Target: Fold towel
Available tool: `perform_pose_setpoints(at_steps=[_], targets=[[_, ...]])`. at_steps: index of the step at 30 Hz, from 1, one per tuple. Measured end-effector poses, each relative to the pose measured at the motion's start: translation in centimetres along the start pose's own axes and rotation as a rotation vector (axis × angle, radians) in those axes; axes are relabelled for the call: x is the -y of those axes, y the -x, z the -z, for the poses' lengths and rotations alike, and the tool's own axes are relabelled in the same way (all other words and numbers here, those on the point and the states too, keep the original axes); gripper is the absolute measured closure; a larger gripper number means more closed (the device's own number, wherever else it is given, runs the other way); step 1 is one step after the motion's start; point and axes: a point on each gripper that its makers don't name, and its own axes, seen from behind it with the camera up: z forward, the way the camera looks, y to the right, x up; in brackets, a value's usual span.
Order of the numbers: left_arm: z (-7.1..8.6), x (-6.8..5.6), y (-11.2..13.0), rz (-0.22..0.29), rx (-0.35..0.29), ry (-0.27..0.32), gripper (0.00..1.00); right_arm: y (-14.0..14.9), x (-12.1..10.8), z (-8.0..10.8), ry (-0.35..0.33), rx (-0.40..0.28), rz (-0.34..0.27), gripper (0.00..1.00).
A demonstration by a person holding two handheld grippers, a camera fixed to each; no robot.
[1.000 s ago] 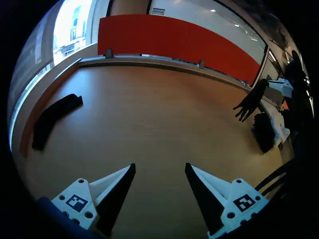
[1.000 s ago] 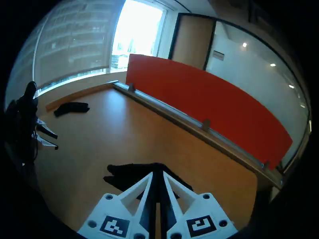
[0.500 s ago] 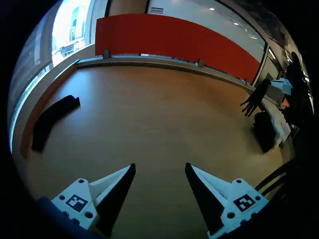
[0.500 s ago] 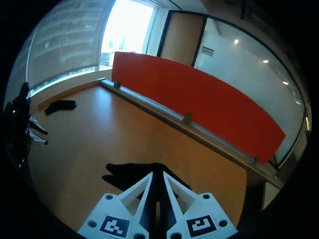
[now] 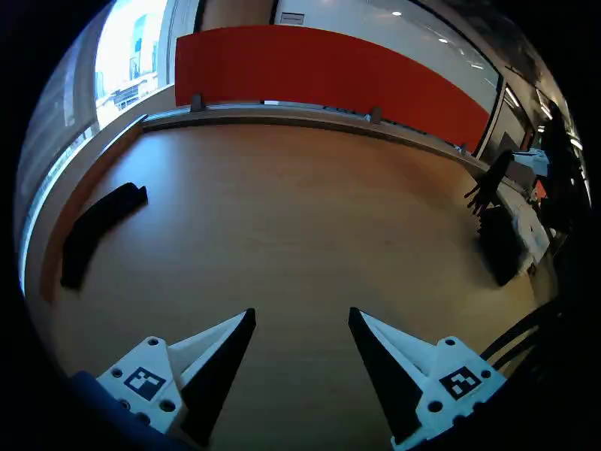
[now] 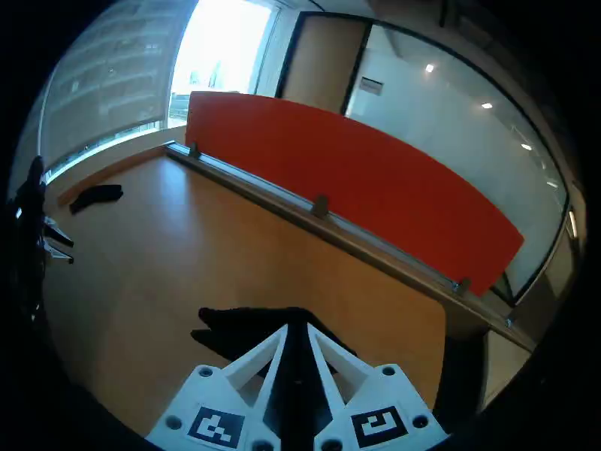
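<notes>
One: Shifted since 1 s ago: R claw [image 6: 297, 328] has swung round. Orange divider [image 6: 353, 188] now sits lower & further left in right gripper view, w/ more glass wall [image 6: 451, 128] showing. Same from yr side?

Two: Yep. In left gripper view it's drifted further right, black towel [image 5: 490, 184] dangling off it. L claw [image 5: 300, 312] hasn't budged.

One: L claw state?

Two: Released. Fingers spread wide over bare wooden tabletop [image 5: 300, 210].

One: Run it L to R, left gripper view.

Two: Dark folded cloth [image 5: 98, 229] lying near the tbl's left edge, well apart from both claws. Bright window [image 5: 135, 52] above it. Divider runs along the far edge on small grey brackets [image 5: 197, 101]. R claw & towel are at far right. Below the towel there's a dark bulk [image 5: 499, 252] by the tbl's right edge, can't tell what it is.

One: Right gripper view, same order?

Two: L claw at the far left edge, partly lost in shadow. Folded cloth beyond it, on the window side. Divider crosses the ctr, wooden door [image 6: 323, 56] behind it. At the bottom, R claw is clenched on the towel: fingers nearly touching, black fabric pinched btw them & bunching out ahead and left of the tips.

One: What's in the way?

Two: Stretch of bare wood lies btw the two claws. Folded cloth sits off to L claw's left, away from that stretch.
</notes>
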Motion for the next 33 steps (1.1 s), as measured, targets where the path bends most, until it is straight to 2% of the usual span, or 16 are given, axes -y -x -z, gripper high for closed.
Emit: perform_pose_setpoints(at_steps=[12, 23, 33], targets=[[-0.3, -1.2, -0.2, -0.011, 0.005, 0.001, 0.08, 2.2, -3.7, 0.5, 0.031, 0.034, -0.012, 0.97], [-0.5, -2.0, -0.4, -0.021, 0.011, 0.012, 0.08, 3.4, -4.3, 1.5, 0.042, 0.039, -0.032, 0.97], [-0.2, -1.8, -0.3, -0.024, 0.010, 0.021, 0.08, 5.8, -4.3, 3.9, 0.065, 0.059, -0.056, 0.97]])
